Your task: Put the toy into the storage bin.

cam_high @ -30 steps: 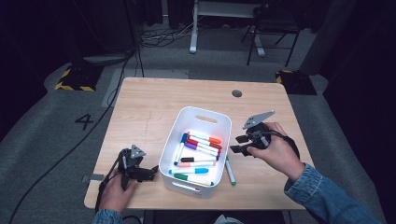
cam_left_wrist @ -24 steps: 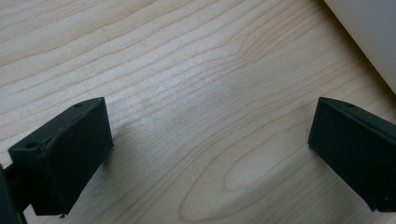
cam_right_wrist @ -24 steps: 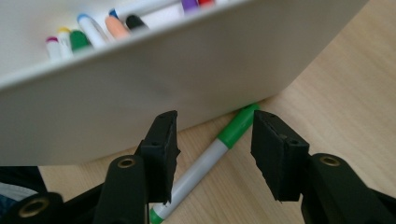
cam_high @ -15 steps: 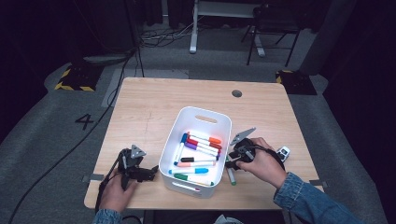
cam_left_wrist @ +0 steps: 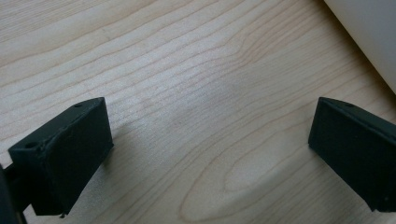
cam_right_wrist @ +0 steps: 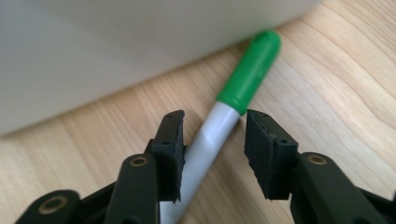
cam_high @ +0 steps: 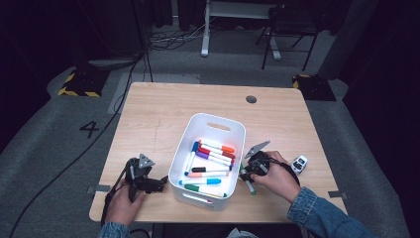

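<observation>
a: where's the right gripper [cam_high: 246, 174]?

b: low on the table [cam_high: 163, 106], just right of the white bin [cam_high: 218, 120], the person's hand wrapped around it. in its own view the jaws straddle a marker [cam_right_wrist: 219, 126] with a green cap.

a: clamped on it?

b: not quite. the jaws have just been closing with the marker between them. the left pad [cam_right_wrist: 170, 144] looks to be against the grey barrel, but there's a gap on the other side, so they're still apart.

a: and how does the marker lie?

b: flat on the wood, slanted, cap end up against the bin's outer wall. in the high view it's the thin stick [cam_high: 249, 184] beside the bin's right side, partly under the gripper.

a: left gripper [cam_high: 157, 184]?

b: resting on the table at the bin's left side, held by the other hand. jaws wide apart over bare wood, nothing between them. a corner of the bin [cam_left_wrist: 369, 32] shows at the top right of its view.

a: anything else around?

b: more markers [cam_high: 210, 161] lie in the bin: orange, red, purple, blue, black, green caps. a small white object [cam_high: 299, 163] sits on the table just right of the right hand; i can't tell what it is.
</observation>
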